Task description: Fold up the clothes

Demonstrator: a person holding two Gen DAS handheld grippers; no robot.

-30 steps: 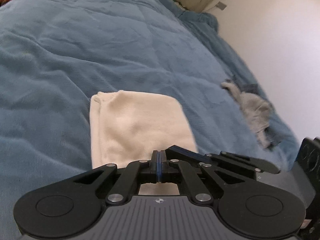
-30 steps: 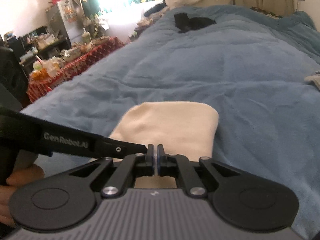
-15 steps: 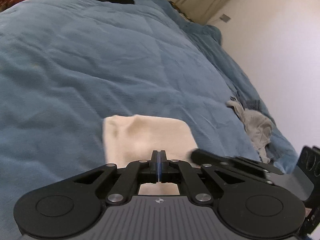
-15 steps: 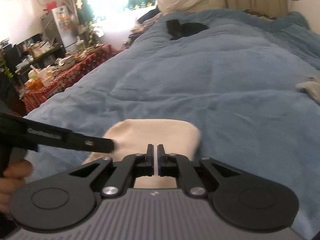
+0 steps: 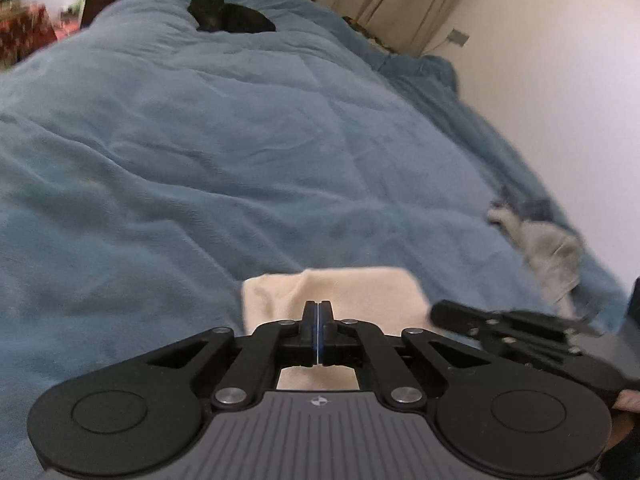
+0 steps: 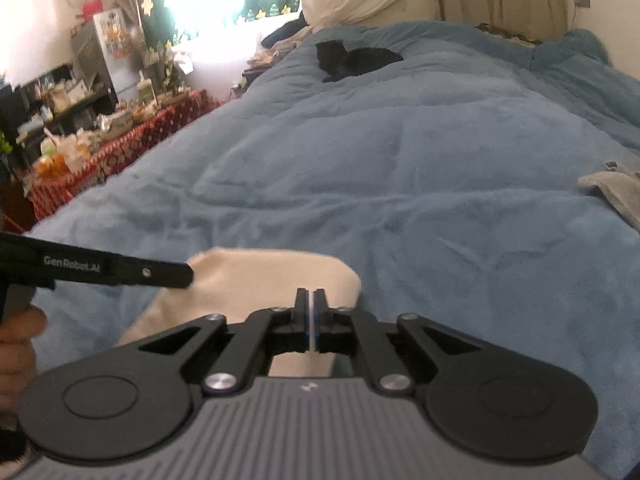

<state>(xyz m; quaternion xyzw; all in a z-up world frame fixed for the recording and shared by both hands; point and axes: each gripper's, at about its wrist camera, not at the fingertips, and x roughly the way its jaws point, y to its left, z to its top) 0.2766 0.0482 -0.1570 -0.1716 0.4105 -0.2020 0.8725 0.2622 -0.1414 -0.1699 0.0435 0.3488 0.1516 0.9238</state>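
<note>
At the far left of the right wrist view, a cluttered side surface (image 6: 92, 152) draped in red patterned cloth stands beside the bed, with a small fridge (image 6: 100, 52) behind it and a bright window above. The blue comforter (image 6: 400, 160) covers the whole bed. Far up it lies a black garment (image 6: 356, 60), well apart from everything else. Nothing lies on the comforter between that dark heap and the near edge.

The cream folded cloth (image 6: 256, 284) sits on the comforter at the near side, just ahead of both claws. It looks soft and fleecy, folded into a compact, roughly rectangular pad with rounded corners; in the left wrist view (image 5: 340, 292) a shallow crease runs down from its far edge near the left corner.

The left claw (image 5: 317, 320) has its jaws pressed fully together, with no fabric visible between them. It hangs over the cloth's near part. In the right wrist view it reaches in from the left (image 6: 176, 274), its tip over the cloth's left edge, with a hand (image 6: 16, 344) behind it.

The right claw (image 6: 310, 312) is likewise closed, a thin slit between the pads and nothing in it. Whether either claw touches the cloth is hidden.

Further right, a crumpled grey garment (image 5: 548, 248) lies near the bed's edge by the white wall (image 5: 560, 80), apart from the cream cloth.
</note>
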